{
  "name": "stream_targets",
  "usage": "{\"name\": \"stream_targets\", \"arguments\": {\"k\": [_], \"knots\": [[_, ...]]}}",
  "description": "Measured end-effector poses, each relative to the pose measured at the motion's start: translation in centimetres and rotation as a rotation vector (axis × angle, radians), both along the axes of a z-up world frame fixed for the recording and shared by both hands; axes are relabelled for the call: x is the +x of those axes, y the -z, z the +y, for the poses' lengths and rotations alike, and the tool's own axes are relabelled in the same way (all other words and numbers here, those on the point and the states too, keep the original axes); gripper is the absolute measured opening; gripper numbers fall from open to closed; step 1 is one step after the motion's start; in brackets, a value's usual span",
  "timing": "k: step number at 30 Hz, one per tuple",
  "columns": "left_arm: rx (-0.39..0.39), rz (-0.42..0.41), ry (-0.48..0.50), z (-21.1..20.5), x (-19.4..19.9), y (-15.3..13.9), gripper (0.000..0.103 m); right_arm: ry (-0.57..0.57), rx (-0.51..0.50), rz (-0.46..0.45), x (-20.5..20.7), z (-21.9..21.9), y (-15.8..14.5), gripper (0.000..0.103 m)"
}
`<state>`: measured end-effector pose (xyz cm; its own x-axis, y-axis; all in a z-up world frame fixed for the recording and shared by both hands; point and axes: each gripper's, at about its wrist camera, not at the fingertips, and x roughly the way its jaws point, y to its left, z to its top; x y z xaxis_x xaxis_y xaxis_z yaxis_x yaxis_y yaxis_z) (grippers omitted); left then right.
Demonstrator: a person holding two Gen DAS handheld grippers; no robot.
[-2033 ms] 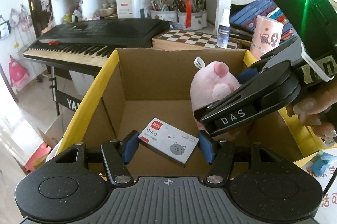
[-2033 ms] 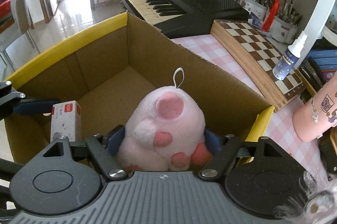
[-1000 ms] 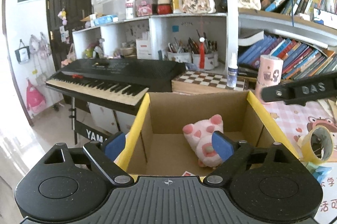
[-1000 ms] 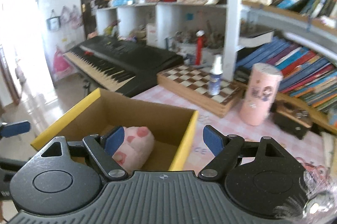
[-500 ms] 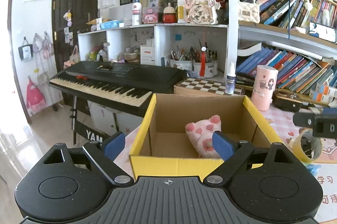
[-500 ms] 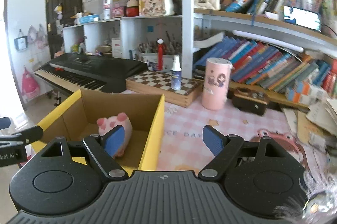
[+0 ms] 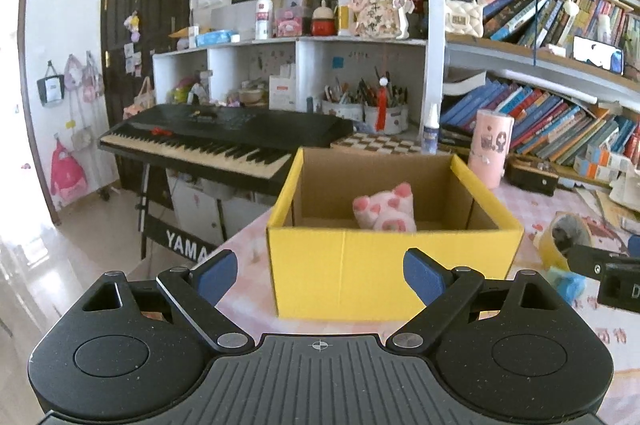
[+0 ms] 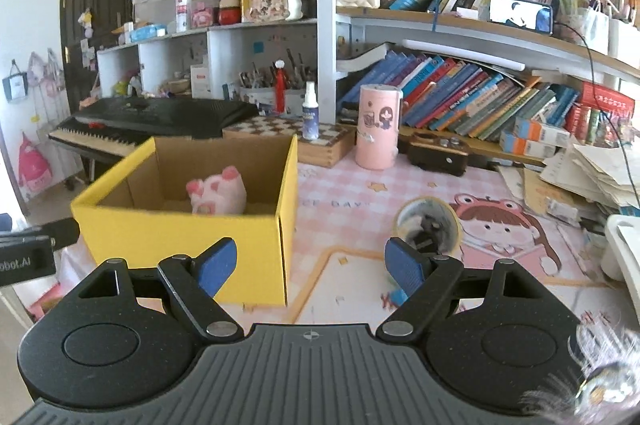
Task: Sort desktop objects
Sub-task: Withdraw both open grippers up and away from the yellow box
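Backing both grippers, left and right, fingers open and empty, off the yellow cardboard box; pink plush pig is inside, tape roll likely next

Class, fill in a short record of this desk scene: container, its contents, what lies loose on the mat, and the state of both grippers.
container: yellow cardboard box, open top
contents: pink plush pig
loose on mat: tape roll, right of the box
behind box: chessboard, spray bottle, pink canister
left gripper: jaws open, empty
right gripper: jaws open, empty
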<state>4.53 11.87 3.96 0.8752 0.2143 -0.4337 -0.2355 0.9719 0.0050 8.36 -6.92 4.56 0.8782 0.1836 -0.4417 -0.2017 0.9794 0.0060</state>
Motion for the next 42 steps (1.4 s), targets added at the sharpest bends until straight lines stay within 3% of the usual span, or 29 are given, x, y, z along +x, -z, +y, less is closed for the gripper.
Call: {"name": "stream_targets", "arguments": {"k": [13,42], "knots": [[0.024,0.051,0.035,-0.7,-3.6,1.8,0.092,0.019,0.008,0.093,-3.9,0.2,2.2,0.080],[-0.005,0.166,0.211,-2.5,-4.8,3.7,0.092,0.135,0.032,0.205,-7.3,-1.5,4.1,0.080]]}}
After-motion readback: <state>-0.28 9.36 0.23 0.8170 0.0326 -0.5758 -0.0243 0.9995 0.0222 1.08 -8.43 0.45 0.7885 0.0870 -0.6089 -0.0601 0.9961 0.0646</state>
